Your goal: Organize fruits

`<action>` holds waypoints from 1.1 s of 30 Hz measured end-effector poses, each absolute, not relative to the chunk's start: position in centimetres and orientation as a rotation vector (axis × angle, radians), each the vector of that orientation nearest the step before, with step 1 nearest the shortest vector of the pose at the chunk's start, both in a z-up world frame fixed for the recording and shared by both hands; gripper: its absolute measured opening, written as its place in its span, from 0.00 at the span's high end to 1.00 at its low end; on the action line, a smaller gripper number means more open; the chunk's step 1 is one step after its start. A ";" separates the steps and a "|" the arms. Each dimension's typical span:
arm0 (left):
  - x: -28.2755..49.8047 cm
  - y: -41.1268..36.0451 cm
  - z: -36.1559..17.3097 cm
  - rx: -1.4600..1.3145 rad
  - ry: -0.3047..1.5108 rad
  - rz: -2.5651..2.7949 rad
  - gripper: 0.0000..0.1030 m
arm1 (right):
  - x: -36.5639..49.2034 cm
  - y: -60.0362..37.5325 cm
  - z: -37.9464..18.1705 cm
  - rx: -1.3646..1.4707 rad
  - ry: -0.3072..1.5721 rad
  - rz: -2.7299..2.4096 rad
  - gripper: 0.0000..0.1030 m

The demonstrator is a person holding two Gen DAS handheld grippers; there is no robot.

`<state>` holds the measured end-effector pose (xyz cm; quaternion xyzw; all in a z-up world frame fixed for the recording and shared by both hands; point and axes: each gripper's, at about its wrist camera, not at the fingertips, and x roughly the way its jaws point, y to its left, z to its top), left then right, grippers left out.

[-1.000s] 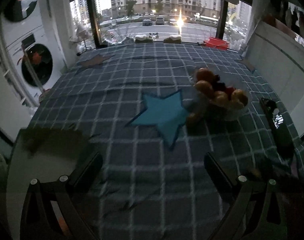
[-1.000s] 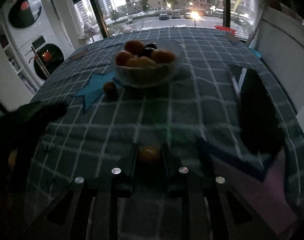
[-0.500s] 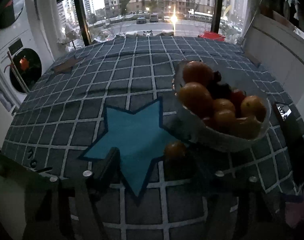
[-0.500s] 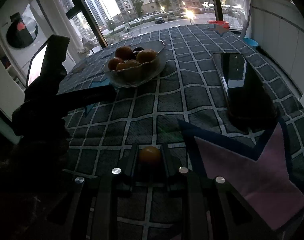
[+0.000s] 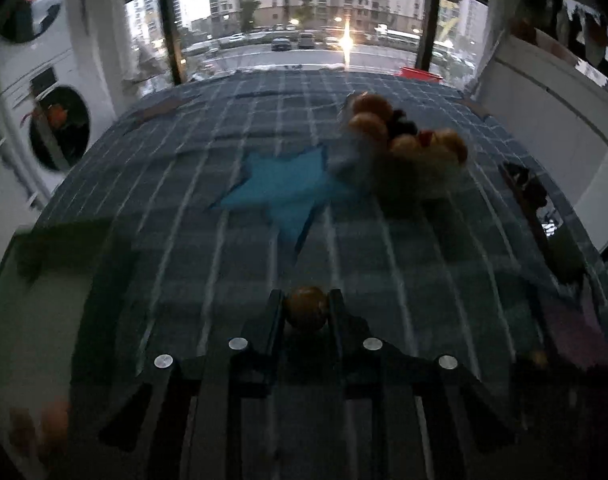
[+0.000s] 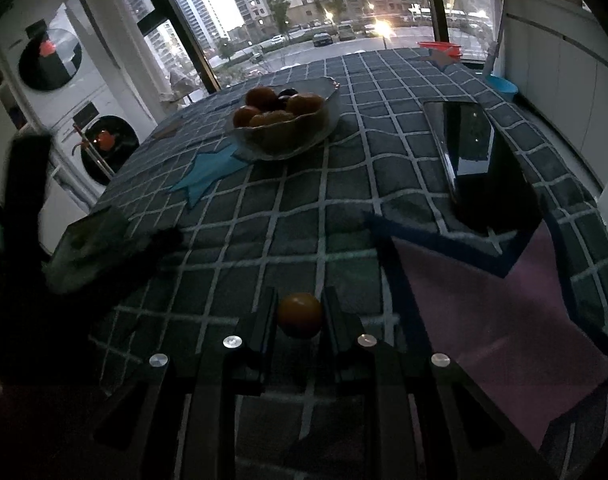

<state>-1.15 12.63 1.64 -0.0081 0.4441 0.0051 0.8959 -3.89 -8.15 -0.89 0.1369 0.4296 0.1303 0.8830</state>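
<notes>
Well short of the fruit bowl (image 6: 282, 128), the left gripper (image 5: 307, 312) and right gripper (image 6: 300, 314) are each clamping a small orange fruit, probably needing carrying to the bowl next.

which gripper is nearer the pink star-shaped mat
Right. The right gripper hangs just beside the pink star-shaped mat, holding a small orange fruit. The left gripper sits further off, the mat at its view's far right edge.

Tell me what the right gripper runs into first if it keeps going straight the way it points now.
Most likely the checked tablecloth just ahead: the right gripper, shut on a small orange fruit, points down at bare cloth. The fruit bowl lies farther on; depth is unclear.
</notes>
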 end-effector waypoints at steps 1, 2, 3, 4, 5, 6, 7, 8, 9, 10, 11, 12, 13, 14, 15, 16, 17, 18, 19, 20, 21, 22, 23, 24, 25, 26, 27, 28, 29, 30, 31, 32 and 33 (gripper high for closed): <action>-2.6 13.0 1.5 -0.022 0.920 0.028 0.78 | -4.2 -7.9 -0.9 0.280 0.895 0.275 0.77; -4.3 13.4 1.3 -0.023 0.927 0.052 0.78 | -4.6 -7.8 -0.9 0.276 0.897 0.276 0.77; -5.2 13.6 1.1 -0.022 0.934 0.067 0.78 | -5.0 -7.5 -0.9 0.268 0.901 0.277 0.77; -6.3 13.9 0.9 -0.025 0.941 0.085 0.78 | -5.6 -7.2 -1.0 0.255 0.906 0.277 0.77; -7.3 14.1 0.9 -0.033 0.932 0.091 0.78 | -6.0 -7.0 -1.0 0.244 0.911 0.276 0.77; -8.2 14.3 0.9 -0.035 0.935 0.091 0.78 | -6.5 -6.7 -1.1 0.224 0.920 0.274 0.77; -8.8 14.3 1.1 -0.035 0.934 0.087 0.78 | -7.0 -6.4 -1.1 0.209 0.925 0.275 0.77; -9.3 14.3 1.2 -0.028 0.938 0.085 0.78 | -7.6 -6.2 -1.2 0.197 0.929 0.274 0.77; -9.5 14.2 1.2 -0.016 0.945 0.083 0.78 | -8.0 -6.1 -1.2 0.189 0.927 0.272 0.77; -9.8 14.1 1.3 -0.009 0.947 0.081 0.78 | -8.5 -6.0 -1.2 0.180 0.929 0.270 0.77; -10.0 14.1 1.2 -0.011 0.949 0.079 0.78 | -8.8 -6.0 -1.2 0.178 0.930 0.270 0.77; -10.3 14.3 1.1 -0.017 0.948 0.077 0.78 | -9.0 -5.9 -1.2 0.174 0.930 0.267 0.77; -10.5 14.4 1.0 -0.022 0.948 0.074 0.78 | -9.1 -5.9 -1.2 0.170 0.930 0.264 0.77; -10.7 14.5 1.0 -0.028 0.949 0.073 0.78 | -9.1 -5.8 -1.2 0.165 0.929 0.262 0.77; -10.7 14.6 1.1 -0.034 0.951 0.072 0.78 | -9.1 -5.8 -1.2 0.165 0.930 0.260 0.77; -10.8 14.7 1.1 -0.044 0.954 0.070 0.78 | -9.0 -5.8 -1.2 0.166 0.932 0.259 0.77; -10.8 14.8 1.1 -0.048 0.955 0.069 0.78 | -9.0 -5.8 -1.2 0.167 0.933 0.259 0.77; -10.8 14.8 1.1 -0.050 0.955 0.068 0.78 | -9.0 -5.8 -1.2 0.164 0.934 0.259 0.77; -10.9 14.8 1.1 -0.052 0.955 0.068 0.78 | -9.0 -5.8 -1.2 0.161 0.934 0.258 0.77; -11.0 14.8 1.1 -0.054 0.955 0.068 0.78 | -9.0 -5.8 -1.2 0.158 0.933 0.258 0.77; -11.0 14.8 1.1 -0.057 0.955 0.067 0.78 | -9.0 -5.8 -1.1 0.151 0.933 0.255 0.77; -11.1 14.9 1.1 -0.059 0.956 0.066 0.78 | -9.1 -5.7 -1.1 0.145 0.933 0.254 0.77; -11.1 14.9 1.1 -0.062 0.956 0.065 0.78 | -9.1 -5.6 -1.2 0.140 0.933 0.253 0.77; -11.1 15.0 1.1 -0.064 0.957 0.063 0.78 | -9.1 -5.5 -1.2 0.134 0.933 0.251 0.77; -11.1 15.0 1.1 -0.066 0.958 0.062 0.78 | -9.1 -5.5 -1.2 0.130 0.933 0.250 0.77; -11.1 15.0 1.1 -0.066 0.957 0.062 0.78 | -9.1 -5.4 -1.2 0.128 0.933 0.250 0.77; -11.1 15.1 1.1 -0.069 0.957 0.061 0.78 | -9.1 -5.4 -1.2 0.126 0.934 0.249 0.77; -11.2 15.1 1.1 -0.070 0.957 0.061 0.78 | -9.1 -5.4 -1.2 0.125 0.934 0.249 0.77; -11.2 15.1 1.1 -0.069 0.957 0.061 0.78 | -9.1 -5.4 -1.2 0.122 0.934 0.249 0.77; -11.2 15.1 1.1 -0.069 0.957 0.061 0.78 | -9.1 -5.4 -1.2 0.121 0.935 0.249 0.77; -11.2 15.1 1.1 -0.071 0.957 0.061 0.78 | -9.1 -5.4 -1.2 0.119 0.935 0.250 0.77; -11.2 15.2 1.1 -0.073 0.956 0.061 0.78 | -9.1 -5.4 -1.2 0.117 0.935 0.251 0.77; -11.2 15.2 1.1 -0.073 0.956 0.060 0.78 | -9.1 -5.4 -1.2 0.116 0.935 0.251 0.77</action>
